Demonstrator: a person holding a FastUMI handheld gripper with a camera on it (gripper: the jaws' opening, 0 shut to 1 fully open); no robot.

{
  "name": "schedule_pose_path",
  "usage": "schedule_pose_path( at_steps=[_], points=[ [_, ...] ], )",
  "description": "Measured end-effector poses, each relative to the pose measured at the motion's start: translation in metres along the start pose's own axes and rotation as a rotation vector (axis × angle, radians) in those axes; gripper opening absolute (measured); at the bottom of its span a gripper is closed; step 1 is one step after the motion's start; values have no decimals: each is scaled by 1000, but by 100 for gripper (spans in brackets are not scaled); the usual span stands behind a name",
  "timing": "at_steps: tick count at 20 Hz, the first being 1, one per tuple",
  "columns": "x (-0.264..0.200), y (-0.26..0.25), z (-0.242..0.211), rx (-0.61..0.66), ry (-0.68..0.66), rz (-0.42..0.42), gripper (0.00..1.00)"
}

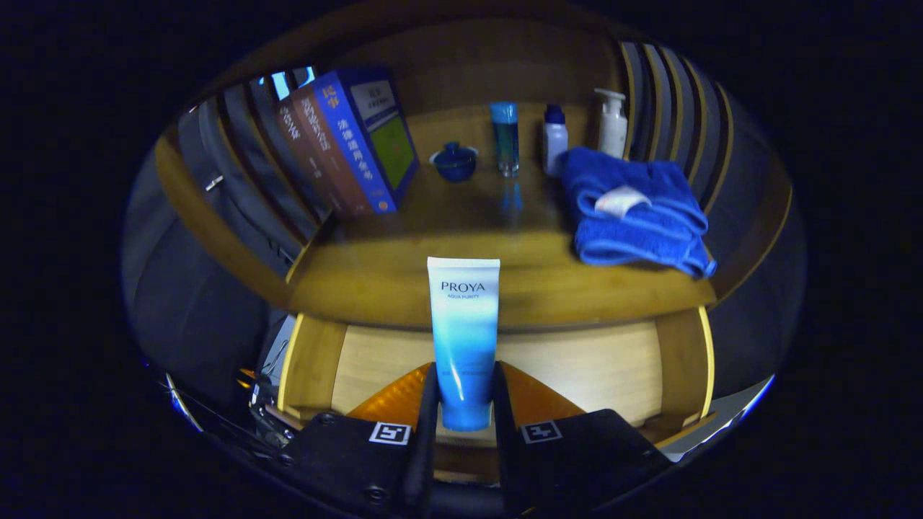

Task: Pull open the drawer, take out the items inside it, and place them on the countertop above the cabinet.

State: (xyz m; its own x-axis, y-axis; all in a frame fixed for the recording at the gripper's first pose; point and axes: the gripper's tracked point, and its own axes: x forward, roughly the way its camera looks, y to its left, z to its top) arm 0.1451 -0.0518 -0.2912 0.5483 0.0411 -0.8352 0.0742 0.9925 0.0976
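Pinching a smooth blue-and-white tube (464, 339) between both fingers of the gripper (463, 404), held upright over the open wooden drawer (577, 367). Beyond, on the shiny wooden countertop (404, 267): leaning books (353, 140), a round blue jar (454, 162), a tall teal bottle (505, 137), a small white bottle (554, 140), a white pump bottle (612, 122), a soft folded blue towel (634, 209).

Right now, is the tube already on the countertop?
No. The tube is clamped between the gripper fingers above the open drawer, short of the countertop.
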Motion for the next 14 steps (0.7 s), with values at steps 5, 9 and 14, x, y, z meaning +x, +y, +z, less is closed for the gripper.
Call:
schedule_pose_path(
  at_steps=[5, 9, 14],
  points=[
    [54, -8, 59, -25, -15, -54, 41],
    [93, -20, 74, 7, 37, -93, 41],
    [108, -31, 75, 21, 46, -100, 47]
  ],
)
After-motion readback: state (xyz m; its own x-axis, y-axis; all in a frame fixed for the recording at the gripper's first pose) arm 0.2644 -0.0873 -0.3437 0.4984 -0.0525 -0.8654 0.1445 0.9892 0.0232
